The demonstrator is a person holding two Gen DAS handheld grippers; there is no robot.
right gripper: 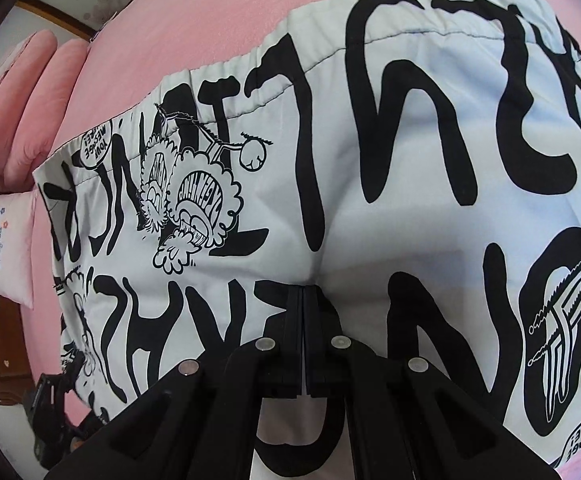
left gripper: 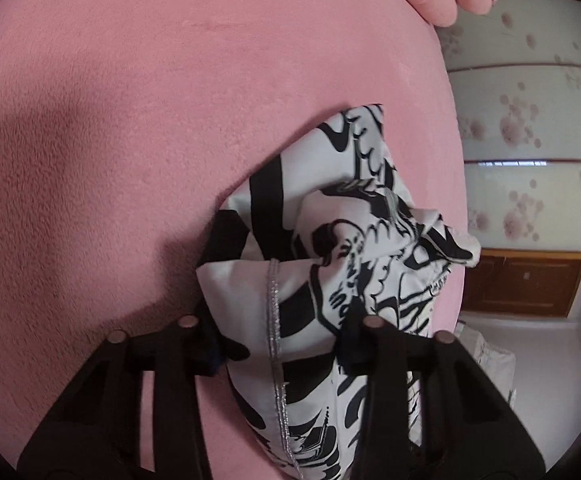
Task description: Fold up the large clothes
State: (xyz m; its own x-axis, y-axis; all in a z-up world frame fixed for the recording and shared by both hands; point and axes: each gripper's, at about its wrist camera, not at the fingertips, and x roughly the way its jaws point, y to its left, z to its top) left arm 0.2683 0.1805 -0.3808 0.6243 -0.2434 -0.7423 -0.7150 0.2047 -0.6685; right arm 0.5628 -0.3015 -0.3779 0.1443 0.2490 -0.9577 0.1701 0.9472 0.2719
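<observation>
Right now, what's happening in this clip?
A person with a handheld gripper in each hand is folding a white garment with black graffiti print on a pink fleece bed cover. The left gripper has a bunched end of the fabric between its wide-set fingers; whether it is clamped is unclear. The right gripper, jaws closed, presses or pinches the flat, spread part below the elastic waistband.

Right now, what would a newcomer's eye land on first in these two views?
The white garment with bold black graffiti print, spread over the pink bedsheet and filling the right wrist view. In the left view, the left gripper has a bunched fold of it between its fingers. The right gripper is pinched shut against the cloth.
</observation>
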